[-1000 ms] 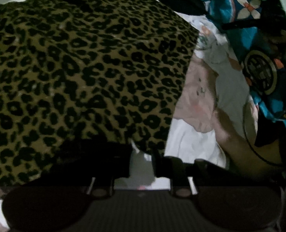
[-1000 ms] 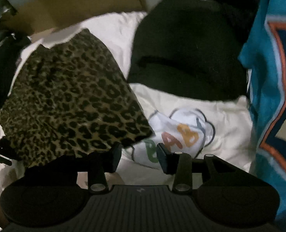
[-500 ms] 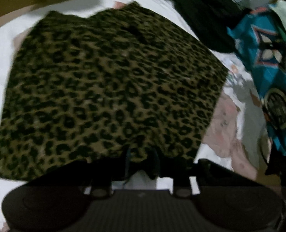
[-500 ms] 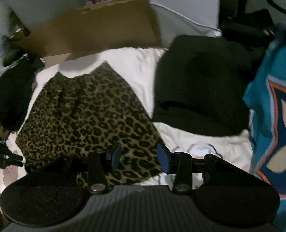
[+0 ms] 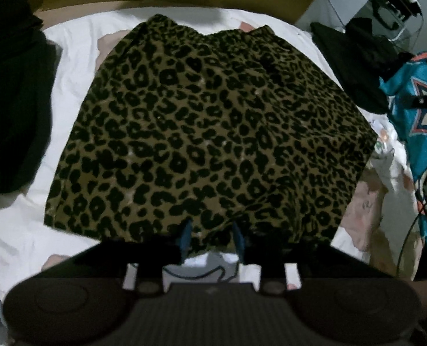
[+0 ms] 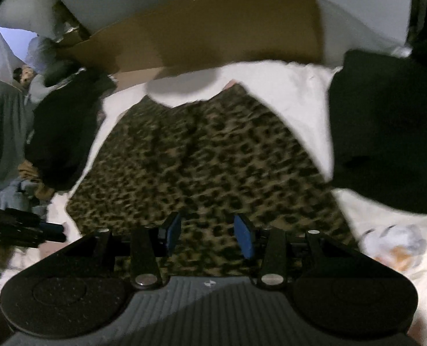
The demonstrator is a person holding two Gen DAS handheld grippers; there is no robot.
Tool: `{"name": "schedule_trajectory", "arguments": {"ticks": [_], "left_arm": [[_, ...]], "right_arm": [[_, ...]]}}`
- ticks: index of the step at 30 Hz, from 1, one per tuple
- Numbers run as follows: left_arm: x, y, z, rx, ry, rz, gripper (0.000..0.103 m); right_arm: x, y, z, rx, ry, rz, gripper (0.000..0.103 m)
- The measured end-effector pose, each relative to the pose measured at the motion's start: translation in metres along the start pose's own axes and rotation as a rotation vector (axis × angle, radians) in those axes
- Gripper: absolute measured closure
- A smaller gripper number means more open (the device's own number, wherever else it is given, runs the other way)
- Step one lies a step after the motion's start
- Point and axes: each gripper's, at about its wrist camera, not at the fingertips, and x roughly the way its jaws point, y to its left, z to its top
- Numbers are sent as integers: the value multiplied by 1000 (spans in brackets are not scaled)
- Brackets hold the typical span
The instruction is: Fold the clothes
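- Leopard-print garment [image 5: 213,132]: spread flat on white bedding [image 5: 69,66], straight ahead of both tongs; near hem under the fingertips of each; blurred in the right wrist view [image 6: 207,161].
- Left gripper [image 5: 212,238]: spread, blue pads apart, nothing pinched; tips over the garment's near hem, white cloth with a dark outline showing just behind them.
- Right gripper [image 6: 207,235]: spread wide, blue pads well apart, nothing between them; tips over the print's near edge.
- Black clothing [image 6: 386,132]: heaped right of the right tongs, beside the print's right edge.
- Second dark pile [image 5: 11,101]: left of the left tongs, on the bedding.
- Teal patterned fabric [image 5: 415,109]: far right of the left tongs.
- Brown cardboard [image 6: 213,28]: beyond the garment, at the far edge of the bedding.
- White printed cloth [image 6: 392,245]: right of the right tongs, blurred.
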Motion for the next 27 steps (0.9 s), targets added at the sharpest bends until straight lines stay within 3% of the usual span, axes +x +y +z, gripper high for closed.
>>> {"name": "schedule_trajectory", "arguments": {"ticks": [3,7,15,23,27], "left_arm": [[1,-1,-6,5,2,-20,69],[12,-12,-22,27,18,-94,56],[37,-44,-43,105,49,-167,56],[68,-66,-42,211,38,-152,57],[73,-74,-44,254,43,-180,58]], "right_arm": [[16,9,-8,-17,22,13,55],[33,14,-24,-13,36,42,55],[64,23,-65,-14,76,75,55],[89,28,-92,-6,80,86,55],[94,28,-97,-15,98,88,55]]}}
